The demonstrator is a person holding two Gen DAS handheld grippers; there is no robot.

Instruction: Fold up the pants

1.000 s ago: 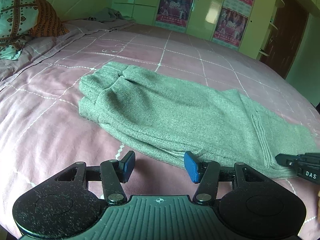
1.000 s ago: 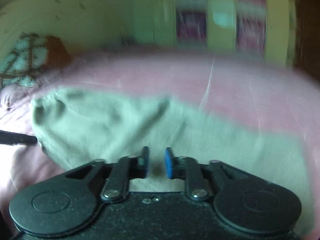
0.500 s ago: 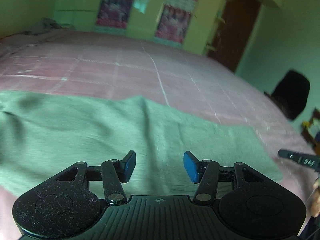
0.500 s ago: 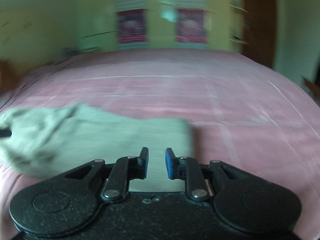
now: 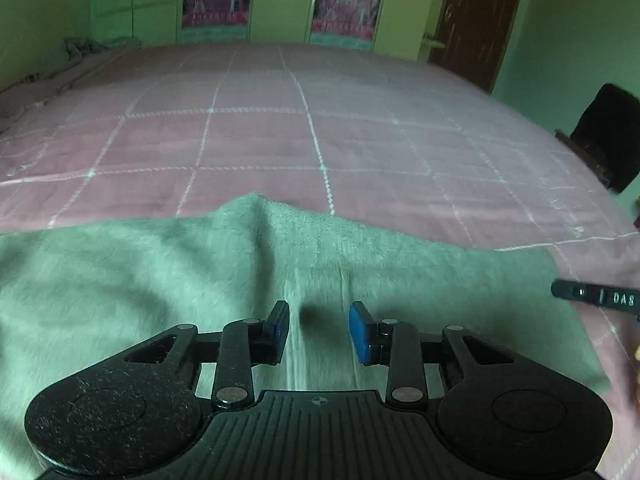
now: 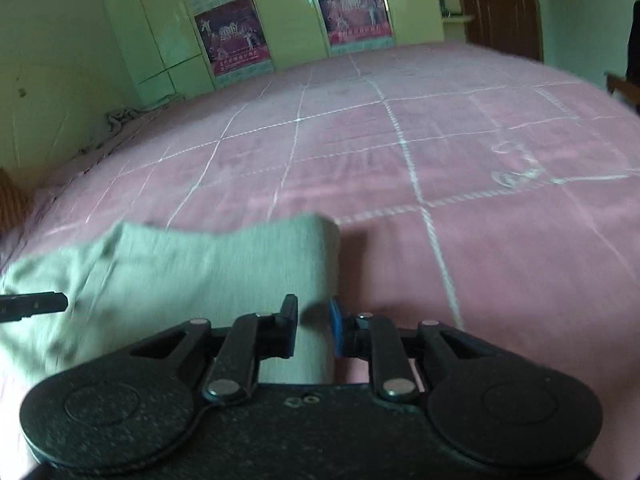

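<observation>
- The green pants (image 5: 160, 280) lie flat across the near side of the pink checked bed (image 5: 320, 140), with the leg ends toward the right; a ridge of cloth is bunched up along the far edge.
- The left gripper (image 5: 319, 330) hangs just over the cloth. Its jaws have just been closing but a clear gap is left between them and nothing is pinched, so it is released. If it clamps where it is, I reckon it takes only the top layer and the legs slide apart in the fold.
- The right gripper (image 6: 313, 326) sits over the near corner of the leg end, right at the hem. Its jaws have just been opening a little and stand narrowly apart, with cloth showing in the gap below. The pads do not seem to press on it, so I take it as released too.
- That corner is a risky hold: a bite so close to the edge could slip off as the cloth is lifted.
- The two grippers are near each other, each one's tip showing in the other's view. If both move inward they could knock together.
- The bunched ridge could get folded in as a crease.
</observation>
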